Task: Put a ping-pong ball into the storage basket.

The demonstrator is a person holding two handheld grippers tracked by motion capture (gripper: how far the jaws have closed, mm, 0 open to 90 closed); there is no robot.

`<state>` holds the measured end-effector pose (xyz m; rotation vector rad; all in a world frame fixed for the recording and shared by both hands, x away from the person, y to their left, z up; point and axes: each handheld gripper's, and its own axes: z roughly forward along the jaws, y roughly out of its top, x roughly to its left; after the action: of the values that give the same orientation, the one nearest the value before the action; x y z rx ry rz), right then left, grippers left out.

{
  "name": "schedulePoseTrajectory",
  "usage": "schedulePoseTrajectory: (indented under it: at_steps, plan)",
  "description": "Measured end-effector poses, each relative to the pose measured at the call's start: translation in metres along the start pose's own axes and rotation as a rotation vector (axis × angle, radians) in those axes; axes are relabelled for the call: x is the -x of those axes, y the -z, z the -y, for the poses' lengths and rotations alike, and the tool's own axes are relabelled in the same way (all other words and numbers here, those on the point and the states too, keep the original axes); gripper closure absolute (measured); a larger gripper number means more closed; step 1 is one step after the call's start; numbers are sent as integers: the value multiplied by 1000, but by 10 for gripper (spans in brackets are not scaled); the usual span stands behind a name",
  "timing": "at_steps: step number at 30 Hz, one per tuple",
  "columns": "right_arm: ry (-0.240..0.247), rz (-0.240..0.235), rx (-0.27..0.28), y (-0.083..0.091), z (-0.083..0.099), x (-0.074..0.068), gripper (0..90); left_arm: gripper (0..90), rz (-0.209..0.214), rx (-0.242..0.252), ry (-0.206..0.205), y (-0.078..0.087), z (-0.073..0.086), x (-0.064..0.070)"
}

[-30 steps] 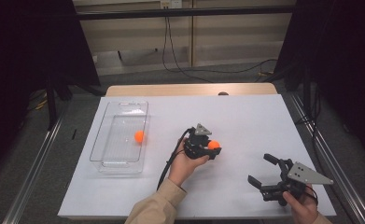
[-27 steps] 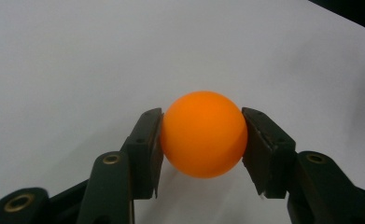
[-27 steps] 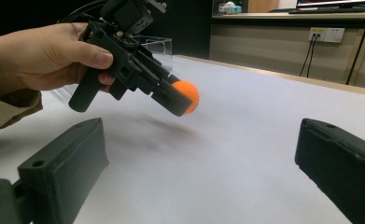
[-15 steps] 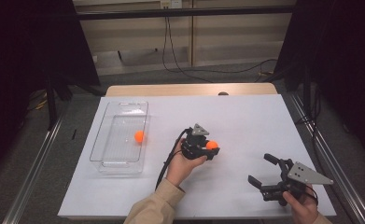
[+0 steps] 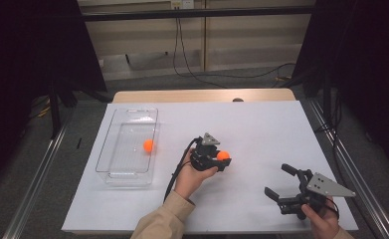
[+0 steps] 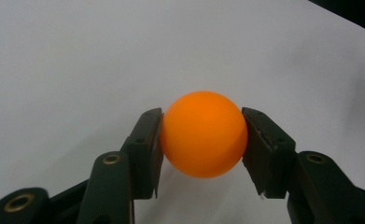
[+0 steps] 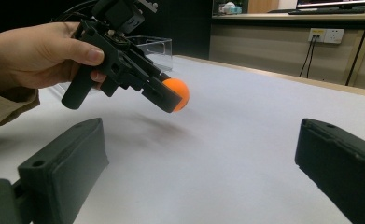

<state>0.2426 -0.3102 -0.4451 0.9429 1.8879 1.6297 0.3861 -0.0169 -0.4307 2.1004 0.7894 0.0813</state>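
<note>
Orange ball (image 6: 203, 134) sits clamped between the two pads of the left gripper (image 5: 217, 160), squeezed at its widest girth so it cannot roll out, and is carried clear of the white table (image 5: 261, 129), as its shadow below the fingers suggests. A second orange ball (image 5: 148, 145) already lies in the clear tray (image 5: 113, 140) off to the far side of that hand, so this one is probably bound there too. The right gripper (image 5: 281, 185) rests low near the table's near edge, jaws spread wide with nothing between them, kept well apart from the carrying hand.
</note>
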Motion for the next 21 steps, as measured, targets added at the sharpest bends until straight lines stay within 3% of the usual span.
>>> schedulePoseTrajectory:
  at_steps: [21]
  plan:
    - [1, 0, -2, 1, 0, 0, 19, 508, -16, 13, 19, 14, 3, -8]
